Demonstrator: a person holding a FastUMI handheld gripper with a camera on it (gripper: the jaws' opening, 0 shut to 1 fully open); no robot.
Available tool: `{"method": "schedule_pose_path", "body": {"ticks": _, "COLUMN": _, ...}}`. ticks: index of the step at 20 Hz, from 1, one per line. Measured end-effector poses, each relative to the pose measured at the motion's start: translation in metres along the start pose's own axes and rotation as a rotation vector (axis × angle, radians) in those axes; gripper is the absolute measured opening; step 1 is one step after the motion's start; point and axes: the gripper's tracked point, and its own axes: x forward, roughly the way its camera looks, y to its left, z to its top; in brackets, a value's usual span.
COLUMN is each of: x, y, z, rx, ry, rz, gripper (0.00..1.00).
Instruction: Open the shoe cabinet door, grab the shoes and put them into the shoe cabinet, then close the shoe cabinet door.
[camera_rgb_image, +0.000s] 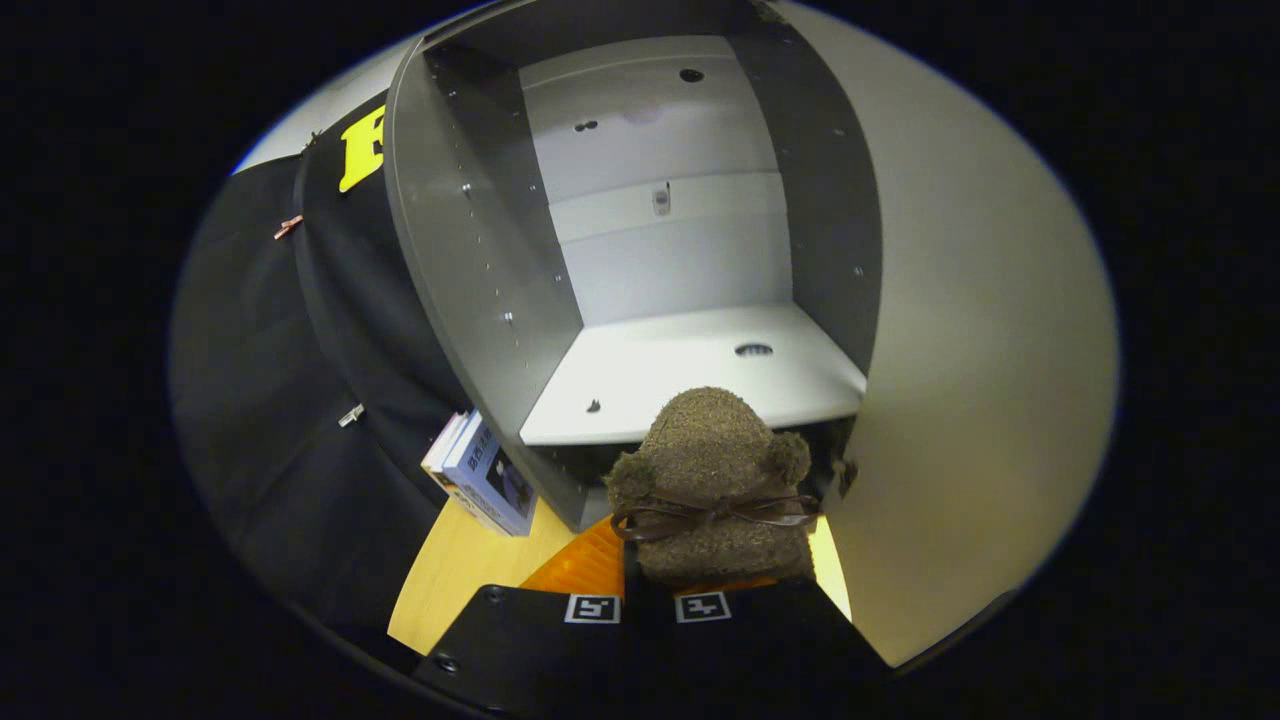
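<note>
A brown fuzzy shoe (712, 460) with a thin dark bow across it is held up just ahead of my gripper (648, 592). Both fingers (592, 608) are close together and press on its heel end, so the gripper is shut on it. The shoe's toe points at the front edge of the white shelf (690, 375) inside the grey shoe cabinet (470, 260). The cabinet stands open and its shelf is bare. Its pale door (985, 400) is swung wide to the right of the shoe.
A few books (482, 478) lean against the cabinet's left side. An orange ribbed mat (580, 565) lies on the light wooden surface (450, 575) below the shoe. Black cloth (270, 400) hangs to the left.
</note>
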Motion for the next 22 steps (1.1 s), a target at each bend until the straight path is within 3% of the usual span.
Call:
{"method": "schedule_pose_path", "body": {"ticks": 4, "x": 0.040, "y": 0.001, "z": 0.061, "rx": -0.003, "ry": -0.039, "rz": -0.004, "gripper": 0.05}}
{"method": "schedule_pose_path", "body": {"ticks": 8, "x": 0.091, "y": -0.008, "z": 0.091, "rx": -0.012, "ry": -0.033, "rz": -0.034, "gripper": 0.05}}
{"method": "schedule_pose_path", "body": {"ticks": 16, "x": 0.190, "y": -0.009, "z": 0.112, "rx": -0.002, "ry": 0.018, "rz": -0.046, "gripper": 0.05}}
{"method": "schedule_pose_path", "body": {"ticks": 22, "x": 0.235, "y": -0.011, "z": 0.098, "rx": 0.038, "ry": 0.089, "rz": -0.043, "gripper": 0.05}}
